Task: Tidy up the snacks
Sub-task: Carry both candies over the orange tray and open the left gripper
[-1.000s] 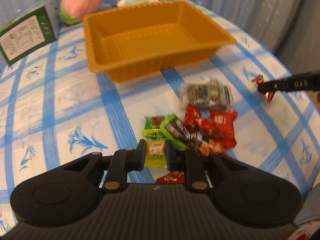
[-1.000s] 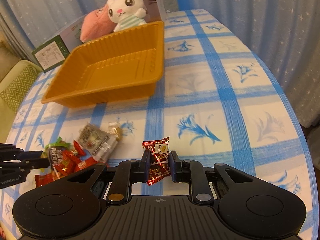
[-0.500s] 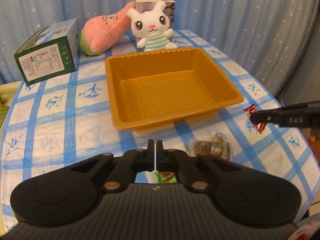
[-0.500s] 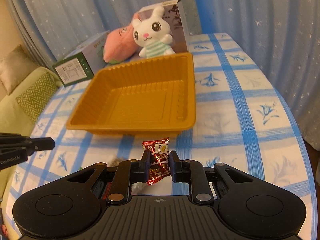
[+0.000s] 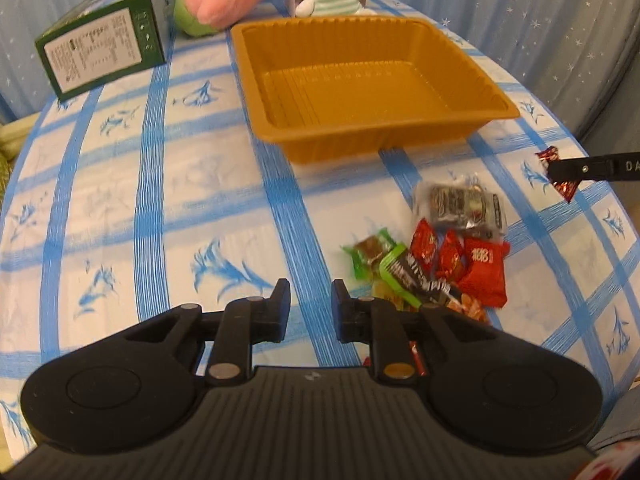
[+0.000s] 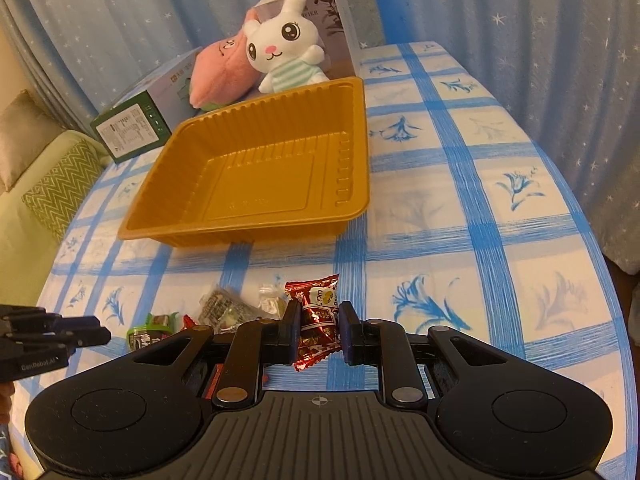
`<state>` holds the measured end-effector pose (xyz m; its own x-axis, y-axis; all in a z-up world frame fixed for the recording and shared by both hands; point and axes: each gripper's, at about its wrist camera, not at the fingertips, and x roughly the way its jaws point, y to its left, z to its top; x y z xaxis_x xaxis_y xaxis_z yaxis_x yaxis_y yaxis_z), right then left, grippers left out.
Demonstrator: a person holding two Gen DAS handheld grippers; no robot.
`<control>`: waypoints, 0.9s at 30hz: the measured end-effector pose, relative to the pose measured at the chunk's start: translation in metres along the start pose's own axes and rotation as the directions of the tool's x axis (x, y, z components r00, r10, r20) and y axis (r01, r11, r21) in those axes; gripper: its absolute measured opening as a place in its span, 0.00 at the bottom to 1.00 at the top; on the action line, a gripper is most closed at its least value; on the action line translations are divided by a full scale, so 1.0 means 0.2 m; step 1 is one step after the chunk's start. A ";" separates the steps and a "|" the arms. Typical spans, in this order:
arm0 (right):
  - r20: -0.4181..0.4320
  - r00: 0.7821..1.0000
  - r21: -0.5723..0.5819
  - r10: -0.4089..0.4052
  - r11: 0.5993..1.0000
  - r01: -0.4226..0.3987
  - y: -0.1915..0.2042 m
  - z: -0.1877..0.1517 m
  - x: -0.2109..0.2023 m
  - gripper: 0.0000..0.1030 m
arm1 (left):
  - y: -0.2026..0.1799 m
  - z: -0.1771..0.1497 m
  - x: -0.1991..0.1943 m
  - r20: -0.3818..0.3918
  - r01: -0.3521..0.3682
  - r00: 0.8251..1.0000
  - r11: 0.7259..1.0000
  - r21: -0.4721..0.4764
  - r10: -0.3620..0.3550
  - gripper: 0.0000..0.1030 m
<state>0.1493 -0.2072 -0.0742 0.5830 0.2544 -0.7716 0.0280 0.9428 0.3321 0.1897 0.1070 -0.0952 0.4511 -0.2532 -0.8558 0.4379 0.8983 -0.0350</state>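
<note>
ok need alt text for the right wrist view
The right hand-held gripper holds a red candy above a blue-checked table, facing an empty orange tray. More snacks lie at lower left, and a plush bunny and boxes stand behind the tray.

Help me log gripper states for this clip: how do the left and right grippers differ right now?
The left gripper has its fingers apart with nothing between them; the right gripper is shut on a red candy wrapper. The left gripper points down at the tablecloth beside the snack pile; the right gripper faces the orange tray, which holds nothing. Both are the same black two-finger design, held short of the tray.
</note>
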 end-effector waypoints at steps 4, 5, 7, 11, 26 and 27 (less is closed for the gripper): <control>0.000 1.000 0.006 -0.006 1.000 0.006 -0.01 -0.01 -0.01 0.20 | 0.00 -0.03 0.01 0.003 -0.004 1.000 1.000 0.007 0.004 0.24; -0.001 1.000 0.007 -0.007 1.000 0.007 -0.01 -0.01 -0.01 0.20 | -0.01 -0.02 0.02 0.004 -0.004 1.000 1.000 0.022 0.004 0.25; -0.002 1.000 0.010 -0.011 1.000 0.011 -0.01 -0.02 -0.02 0.20 | -0.04 -0.01 0.05 -0.001 0.005 1.000 0.998 0.060 -0.005 0.29; -0.003 1.000 0.009 -0.016 1.000 0.016 -0.01 -0.02 -0.02 0.20 | -0.11 0.03 0.10 0.026 0.020 0.999 0.988 0.151 -0.024 0.34; 0.007 0.999 0.044 -0.053 0.998 0.052 -0.05 -0.04 -0.08 0.20 | -0.21 0.10 0.28 -0.002 0.077 0.997 0.939 0.335 -0.081 0.34; 0.008 0.998 0.045 -0.056 0.997 0.056 -0.05 -0.04 -0.08 0.20 | -0.20 0.10 0.28 -0.003 0.087 0.996 0.939 0.333 -0.091 0.32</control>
<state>0.1330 -0.2189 -0.0701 0.5869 0.1995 -0.7847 0.0969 0.9449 0.3127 0.2133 0.0492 -0.1320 0.4071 -0.3326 -0.8507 0.7095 0.7017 0.0651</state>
